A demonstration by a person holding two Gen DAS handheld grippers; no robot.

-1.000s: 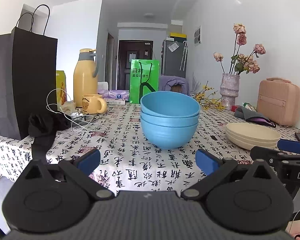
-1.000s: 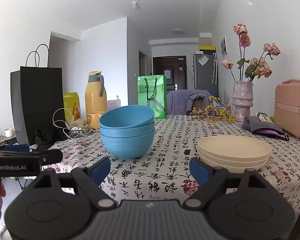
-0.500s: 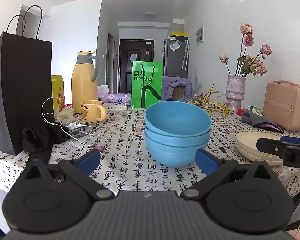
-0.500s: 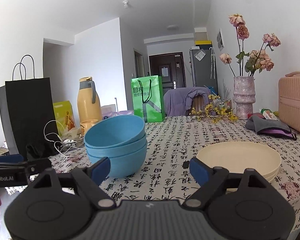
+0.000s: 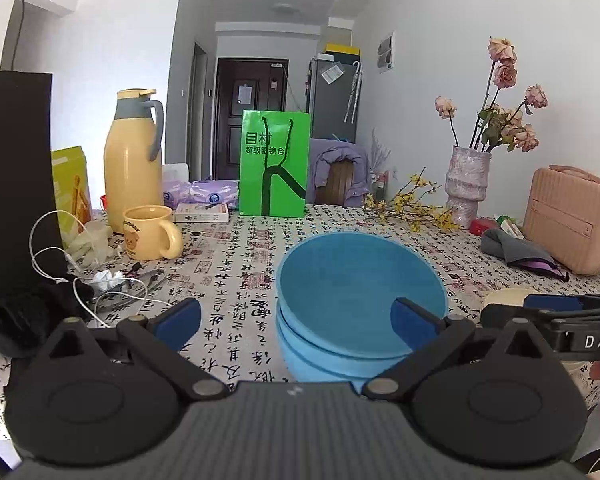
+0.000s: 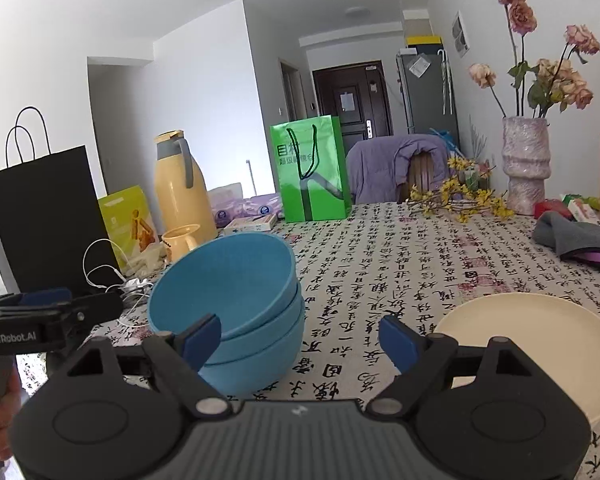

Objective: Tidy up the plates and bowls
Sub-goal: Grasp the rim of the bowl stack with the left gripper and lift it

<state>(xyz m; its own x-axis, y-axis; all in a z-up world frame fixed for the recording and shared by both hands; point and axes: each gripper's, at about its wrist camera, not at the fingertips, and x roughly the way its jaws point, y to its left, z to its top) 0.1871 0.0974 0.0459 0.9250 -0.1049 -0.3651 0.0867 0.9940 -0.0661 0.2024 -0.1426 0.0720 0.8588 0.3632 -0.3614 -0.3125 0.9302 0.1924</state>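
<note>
jaws spread on both grippers, left gripper and right gripper; blue bowls nested, cream plates stacked, nothing gripped yet.

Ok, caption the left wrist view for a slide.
Open left gripper nearing stacked blue bowls on a calligraphy-print tablecloth.

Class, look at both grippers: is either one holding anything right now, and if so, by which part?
Nothing is held. The left gripper and the right gripper are both open, near the stacked blue bowls and cream plates without gripping them.
</note>
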